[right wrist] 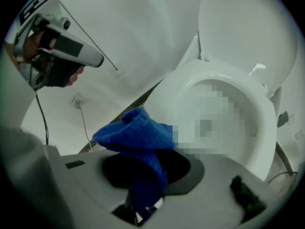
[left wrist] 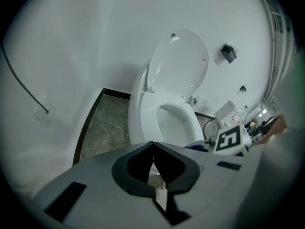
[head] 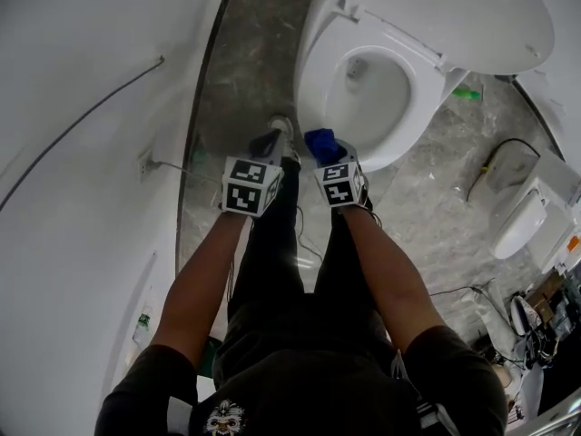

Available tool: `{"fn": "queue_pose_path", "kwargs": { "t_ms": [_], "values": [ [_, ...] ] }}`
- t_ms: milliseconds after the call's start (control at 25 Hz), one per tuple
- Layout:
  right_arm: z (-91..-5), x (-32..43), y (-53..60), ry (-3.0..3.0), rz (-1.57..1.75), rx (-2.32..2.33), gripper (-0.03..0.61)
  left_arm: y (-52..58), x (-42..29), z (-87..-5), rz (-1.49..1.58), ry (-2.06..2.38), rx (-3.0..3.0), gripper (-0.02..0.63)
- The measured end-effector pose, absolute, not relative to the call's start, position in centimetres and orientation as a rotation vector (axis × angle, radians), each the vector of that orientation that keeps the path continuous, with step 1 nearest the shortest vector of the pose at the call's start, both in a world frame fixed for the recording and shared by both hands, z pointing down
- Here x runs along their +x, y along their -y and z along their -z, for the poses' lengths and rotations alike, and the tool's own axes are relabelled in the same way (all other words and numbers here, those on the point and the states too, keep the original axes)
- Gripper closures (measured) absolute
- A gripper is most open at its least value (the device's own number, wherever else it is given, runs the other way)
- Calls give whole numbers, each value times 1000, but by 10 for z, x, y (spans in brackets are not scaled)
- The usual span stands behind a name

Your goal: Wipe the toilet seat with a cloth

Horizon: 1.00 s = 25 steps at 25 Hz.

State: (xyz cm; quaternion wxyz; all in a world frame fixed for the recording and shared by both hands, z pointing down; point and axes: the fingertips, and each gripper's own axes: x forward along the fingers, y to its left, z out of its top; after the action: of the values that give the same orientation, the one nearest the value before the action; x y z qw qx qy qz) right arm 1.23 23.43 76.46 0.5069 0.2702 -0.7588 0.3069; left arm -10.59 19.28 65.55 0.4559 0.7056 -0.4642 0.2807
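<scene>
Fingers of the right gripper [head: 329, 157] are clamped on a blue cloth [right wrist: 138, 132], which bunches up past the tips, just at the front edge of the toilet seat [head: 419, 94]; whether it touches the seat cannot be told. Beside it, the left gripper [left wrist: 153, 149] has its fingers pressed together on nothing, over the grey floor [head: 245, 62]. The lid [head: 454, 16] stands raised

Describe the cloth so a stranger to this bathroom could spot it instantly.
Find the white toilet with its lid raised. Before its front edge, two grippers point down. The cloth is the bunched bright blue fabric clamped in the right gripper; the left gripper is shut on nothing.
</scene>
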Motion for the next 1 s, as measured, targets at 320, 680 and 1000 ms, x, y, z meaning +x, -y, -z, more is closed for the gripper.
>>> {"fn": "queue_pose_path", "kwargs": {
  "t_ms": [320,680,1000],
  "values": [
    [-764,-30,-137,1921,-533,624,471,-198,-126,-663,-687,1178,1700,603],
    [-759,-29,-19,1936,-334,649,469,-186,-119,-661,-712,1162,1727,603],
    [-752,-9,48,1884,-373,750,466,-173,-109,-653,-738,1160,1753,603]
  ]
}}
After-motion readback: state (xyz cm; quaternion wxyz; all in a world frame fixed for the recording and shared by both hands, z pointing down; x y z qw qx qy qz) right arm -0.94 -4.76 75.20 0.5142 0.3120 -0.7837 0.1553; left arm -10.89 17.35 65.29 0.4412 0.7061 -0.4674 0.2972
